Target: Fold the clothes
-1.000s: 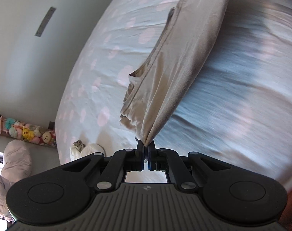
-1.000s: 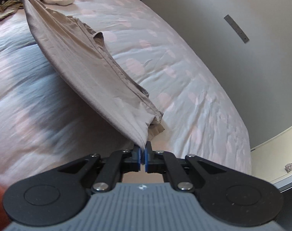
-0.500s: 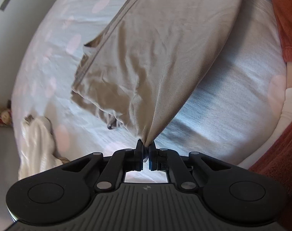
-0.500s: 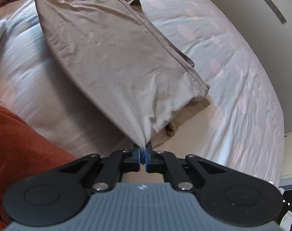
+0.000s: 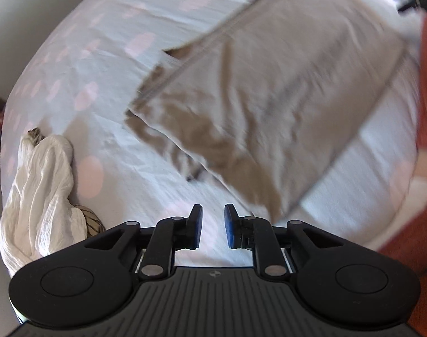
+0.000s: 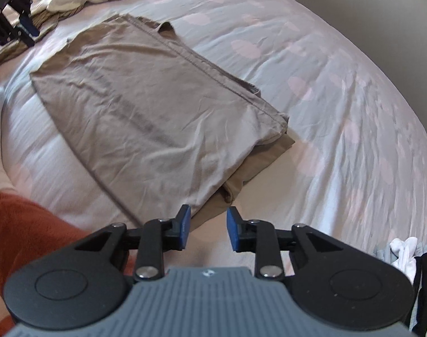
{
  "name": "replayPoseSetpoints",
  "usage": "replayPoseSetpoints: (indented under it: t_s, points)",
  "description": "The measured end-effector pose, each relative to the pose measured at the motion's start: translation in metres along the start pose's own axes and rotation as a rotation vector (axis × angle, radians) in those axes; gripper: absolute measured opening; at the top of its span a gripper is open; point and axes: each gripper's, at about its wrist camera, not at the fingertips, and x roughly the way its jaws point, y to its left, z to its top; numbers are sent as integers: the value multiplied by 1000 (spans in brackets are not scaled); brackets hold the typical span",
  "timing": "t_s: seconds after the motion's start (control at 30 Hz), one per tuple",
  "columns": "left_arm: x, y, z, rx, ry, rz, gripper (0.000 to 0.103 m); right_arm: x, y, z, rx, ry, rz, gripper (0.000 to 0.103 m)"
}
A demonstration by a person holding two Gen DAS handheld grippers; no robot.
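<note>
Since half a second ago we have let go: both grippers were pinched on corners of the tan garment (image 6: 157,112), now both stand open and empty and the cloth lies flat on the bed (image 6: 339,90).

Left gripper (image 5: 212,224): fingers parted, nothing between them, the near corner of the garment just ahead and to their right, not touching. Right gripper (image 6: 205,224): fingers parted a bit wider, empty, the garment's near corner just ahead, slightly left of the gap.

The garment sits mid-bed, folded over itself, a darker under-layer poking out at the edge nearest the right gripper. Its long axis runs between our two grippers; the stitched hem lies along the side farthest from us. The white crumpled clothes (image 5: 42,191) lie beyond the garment's left end, next to the left gripper.

We judge the next fold goes across the long axis, end over end. Each gripper is about equally near its own end; the right view is sharper, the left is blurred.
</note>
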Motion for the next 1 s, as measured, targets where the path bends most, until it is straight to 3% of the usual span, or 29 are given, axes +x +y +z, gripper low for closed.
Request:
replayPoseSetpoints:
  t_s: [0.17,0.33,0.67,0.8,0.9,0.93,1.0]
  points:
    - [5,37,21,-203,-129,-22,24,16,-29,15,189,-58,39,32]
    - [24,68,35,-380,-233,-38,25,42,-61,24,421,-131,78,33]
    - [83,99,26,-707,-330,-114,25,105,-115,32,767,-219,86,33]
    - [97,104,22,-778,-387,-152,25,126,-127,30,814,-248,119,33]
    - [101,101,29,-742,-401,-129,25,136,-128,27,820,-265,132,31]
    - [103,101,30,-741,-399,-110,25,138,-128,27,821,-271,135,23]
    - [107,100,34,-739,-396,-73,25,140,-126,27,812,-287,133,18]
